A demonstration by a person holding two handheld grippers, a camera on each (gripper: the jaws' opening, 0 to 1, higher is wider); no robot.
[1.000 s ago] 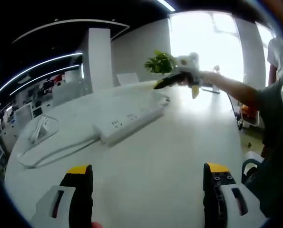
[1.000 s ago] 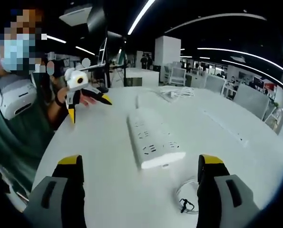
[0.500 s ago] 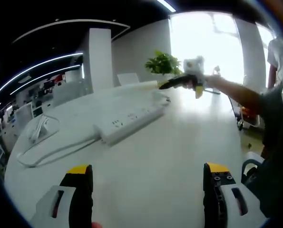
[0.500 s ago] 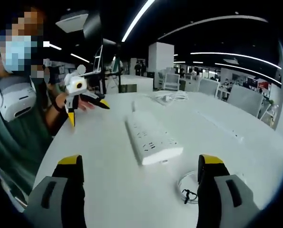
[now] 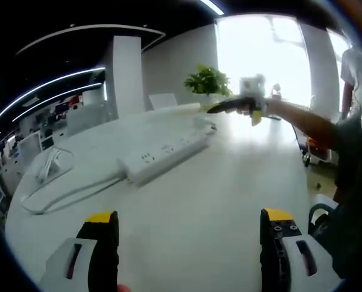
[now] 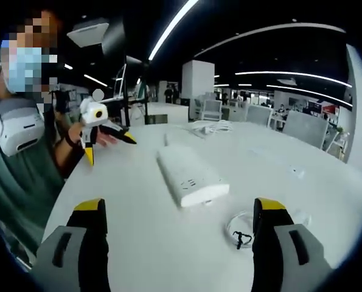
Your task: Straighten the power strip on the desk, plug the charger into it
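White desk (image 6: 138,201): one power strip (image 6: 190,176), one coiled cable (image 6: 240,230), two open grippers.

In the left gripper view, the power strip (image 5: 162,155) has sockets too blurred to count, and its far end at 1 o'clock melts into the glare of the bright window (image 5: 263,52). Its cable (image 5: 65,193) goes toward 9 o'clock, where a small white object (image 5: 50,167) is too blurred to identify. The right gripper (image 5: 241,108) at 1 o'clock is small and washed out, so how its jaws stand cannot be told.

In the right gripper view, the thin coiled cable (image 6: 244,228) at 5 o'clock is partly hidden behind the near jaw, and its dark end (image 6: 238,239) is too small to identify.
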